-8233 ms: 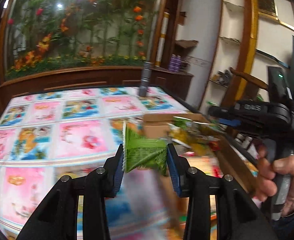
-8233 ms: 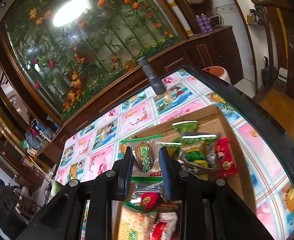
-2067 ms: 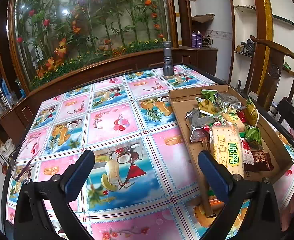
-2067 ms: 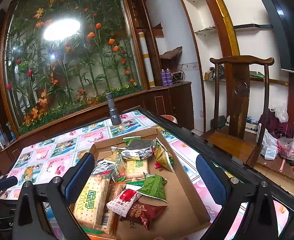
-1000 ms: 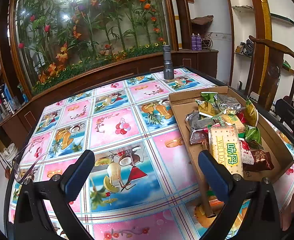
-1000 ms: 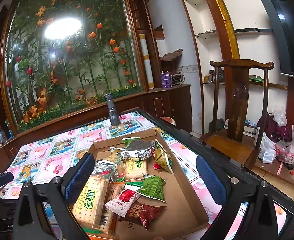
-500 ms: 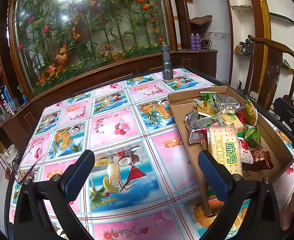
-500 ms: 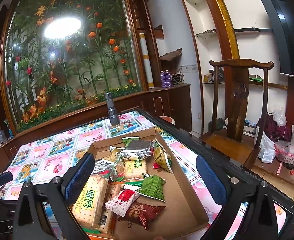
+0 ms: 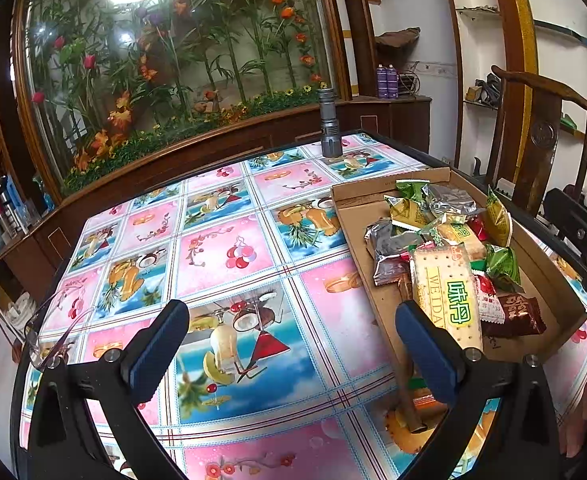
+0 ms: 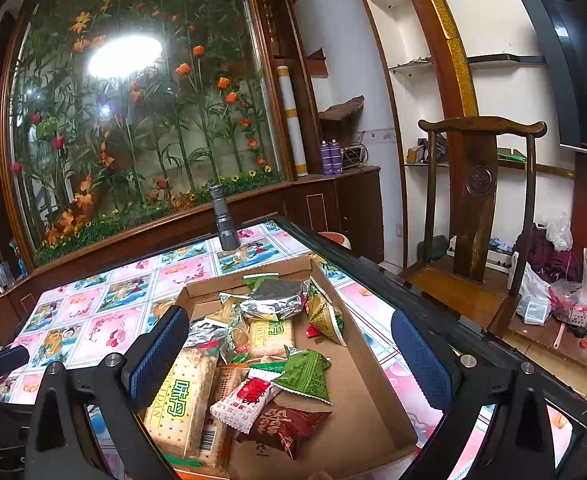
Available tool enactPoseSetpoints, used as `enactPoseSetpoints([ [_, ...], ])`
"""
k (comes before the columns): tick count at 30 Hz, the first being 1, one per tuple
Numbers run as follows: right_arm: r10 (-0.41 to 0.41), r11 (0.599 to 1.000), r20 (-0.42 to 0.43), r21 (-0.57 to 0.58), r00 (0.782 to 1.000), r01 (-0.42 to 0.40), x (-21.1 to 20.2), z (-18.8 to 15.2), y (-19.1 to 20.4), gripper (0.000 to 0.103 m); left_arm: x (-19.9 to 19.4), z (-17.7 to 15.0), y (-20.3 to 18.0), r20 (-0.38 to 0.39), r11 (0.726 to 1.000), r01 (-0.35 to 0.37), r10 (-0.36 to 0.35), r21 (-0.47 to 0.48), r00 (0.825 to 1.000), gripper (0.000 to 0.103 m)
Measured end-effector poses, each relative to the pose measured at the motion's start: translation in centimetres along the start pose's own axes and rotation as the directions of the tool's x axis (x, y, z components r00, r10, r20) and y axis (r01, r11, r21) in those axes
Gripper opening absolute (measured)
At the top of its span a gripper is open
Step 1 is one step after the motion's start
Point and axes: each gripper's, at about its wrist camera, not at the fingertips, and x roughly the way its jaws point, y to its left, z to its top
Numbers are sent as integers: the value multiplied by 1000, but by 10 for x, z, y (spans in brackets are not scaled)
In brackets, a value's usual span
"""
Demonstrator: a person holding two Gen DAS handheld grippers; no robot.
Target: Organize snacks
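Observation:
A shallow cardboard tray (image 9: 549, 280) (image 10: 377, 392) lies on the table's right side with several snack packets piled in it. Among them are a long cracker pack (image 9: 449, 296) (image 10: 181, 404), a green triangular pouch (image 10: 307, 376) (image 9: 503, 262), a brown packet (image 10: 285, 424) (image 9: 517, 314) and a silver foil bag (image 10: 275, 300) (image 9: 449, 204). My left gripper (image 9: 293, 348) hangs open above the tablecloth, left of the tray, holding nothing. My right gripper (image 10: 289, 356) is wide open over the tray's near end, also holding nothing.
A grey flashlight (image 9: 328, 124) (image 10: 223, 218) stands upright at the table's far edge. A glass object (image 9: 49, 332) sits at the left edge. The patterned tablecloth (image 9: 213, 256) covers the table. A wooden chair (image 10: 481, 200) stands to the right, with bags (image 10: 565, 280) on the floor.
Eight seconds ago each gripper was shut on a snack packet; both are now open and hold nothing, pulled back from the tray. Over the last second both views have barely shifted.

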Motion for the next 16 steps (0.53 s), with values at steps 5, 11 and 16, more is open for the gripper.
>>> enactPoseSetpoints([
  [5,-6,1000,13,-17,1000,6,-3,0,3,102,-1,1,1,-4,1000,28,-28,-3,1000,103],
  [11,-19,999,33,-38,999,20,-5,1,9,102,-3,0,7,-25,999,21,-22,-34,999,103],
  [16,-11,998,64,-64,998,15,-12,1,16,102,-36,-12,31,1,997,7,-7,-77,1000,103],
])
